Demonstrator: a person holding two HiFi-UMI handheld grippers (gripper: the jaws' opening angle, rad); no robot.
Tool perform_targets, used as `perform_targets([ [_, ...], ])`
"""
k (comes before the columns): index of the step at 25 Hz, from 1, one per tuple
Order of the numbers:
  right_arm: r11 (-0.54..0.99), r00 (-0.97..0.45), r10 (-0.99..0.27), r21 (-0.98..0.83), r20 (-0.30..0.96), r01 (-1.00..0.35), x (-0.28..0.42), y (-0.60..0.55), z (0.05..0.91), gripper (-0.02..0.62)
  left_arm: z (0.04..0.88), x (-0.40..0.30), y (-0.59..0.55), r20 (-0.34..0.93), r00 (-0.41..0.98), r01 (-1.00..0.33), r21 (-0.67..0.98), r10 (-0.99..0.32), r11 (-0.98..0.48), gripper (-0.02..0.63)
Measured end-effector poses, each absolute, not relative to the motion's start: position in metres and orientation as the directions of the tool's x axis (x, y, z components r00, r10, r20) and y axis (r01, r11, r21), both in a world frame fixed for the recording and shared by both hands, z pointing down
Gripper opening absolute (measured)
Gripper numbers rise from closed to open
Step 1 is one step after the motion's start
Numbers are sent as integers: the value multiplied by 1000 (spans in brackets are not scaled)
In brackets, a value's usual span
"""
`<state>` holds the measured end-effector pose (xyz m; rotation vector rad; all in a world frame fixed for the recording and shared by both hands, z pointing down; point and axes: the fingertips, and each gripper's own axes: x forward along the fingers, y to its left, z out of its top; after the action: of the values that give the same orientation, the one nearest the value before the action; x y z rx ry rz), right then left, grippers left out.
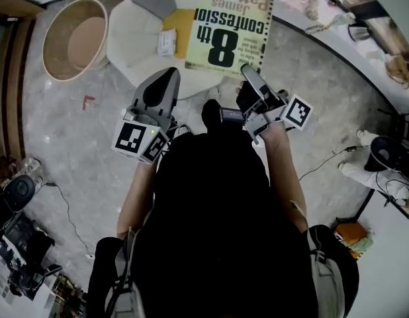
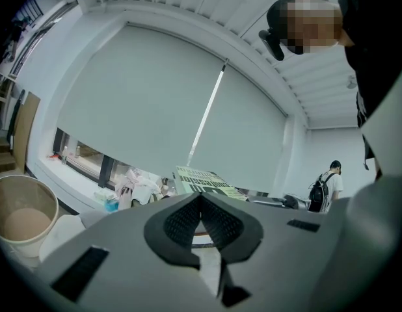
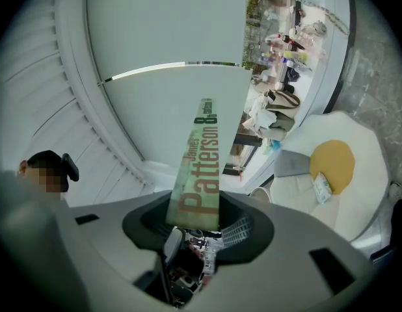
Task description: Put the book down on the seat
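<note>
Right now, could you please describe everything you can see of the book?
The book is a closed paperback, by its look, with a pale greenish cover, bold black title lettering and the author's name in brownish orange, repeated on the spine. The right tool clamps it at the near end of the spine and holds it in the air over the white seat. Nothing else touches it.

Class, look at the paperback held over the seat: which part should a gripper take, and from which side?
The near corner at the spine's end, approached from the person's side. The book is held cover-up and is thin, so jaws can span its thickness, as the right gripper does.
</note>
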<state>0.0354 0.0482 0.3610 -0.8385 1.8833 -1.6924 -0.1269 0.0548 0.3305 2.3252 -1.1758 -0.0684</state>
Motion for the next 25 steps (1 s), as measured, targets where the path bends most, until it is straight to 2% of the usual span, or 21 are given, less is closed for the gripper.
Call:
perform_targets([
  [25, 25, -809, -585, -996, 54, -85, 51, 24, 361, 181, 297, -101, 66, 238, 519, -812, 439, -821, -385, 12],
])
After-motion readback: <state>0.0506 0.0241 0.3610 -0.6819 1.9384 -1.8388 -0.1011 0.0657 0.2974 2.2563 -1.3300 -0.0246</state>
